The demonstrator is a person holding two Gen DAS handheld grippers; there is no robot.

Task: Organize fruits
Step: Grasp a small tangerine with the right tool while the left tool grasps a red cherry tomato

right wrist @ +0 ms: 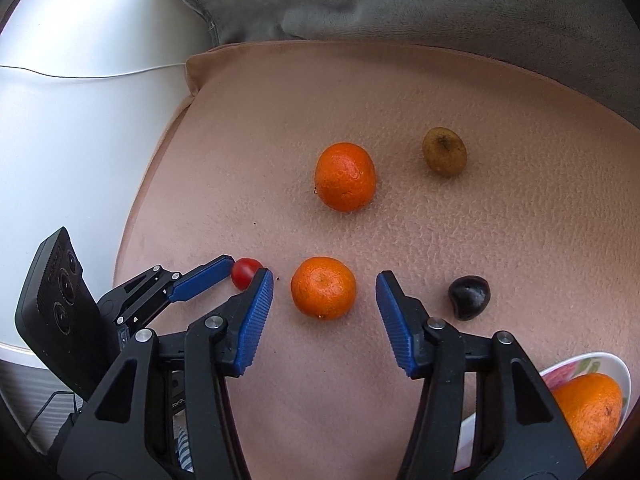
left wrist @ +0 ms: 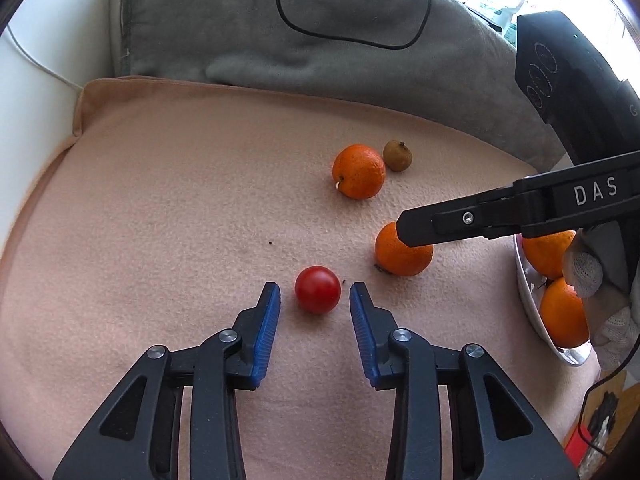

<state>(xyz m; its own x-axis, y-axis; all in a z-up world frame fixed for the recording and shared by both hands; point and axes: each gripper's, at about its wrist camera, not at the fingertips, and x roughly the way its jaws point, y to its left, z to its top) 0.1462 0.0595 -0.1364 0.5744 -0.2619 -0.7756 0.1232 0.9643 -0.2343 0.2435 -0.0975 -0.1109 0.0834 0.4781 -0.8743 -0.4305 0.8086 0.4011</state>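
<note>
A small red tomato (left wrist: 317,289) lies on the pink blanket (left wrist: 180,200) between the fingertips of my open left gripper (left wrist: 315,292). It also shows in the right wrist view (right wrist: 244,272). My right gripper (right wrist: 325,282) is open around a near orange (right wrist: 323,288), not touching it; this orange also shows in the left wrist view (left wrist: 402,254). A far orange (right wrist: 345,176) and a brown-green fruit (right wrist: 444,151) lie further back. A dark fruit (right wrist: 469,296) lies right of the right gripper. A white bowl (left wrist: 528,300) at the right holds two oranges (left wrist: 562,316).
A grey cushion (left wrist: 320,40) with a black cable (left wrist: 352,40) lies behind the blanket. A white surface (right wrist: 80,140) borders the blanket's left edge. The bowl's rim (right wrist: 580,362) shows at the lower right of the right wrist view.
</note>
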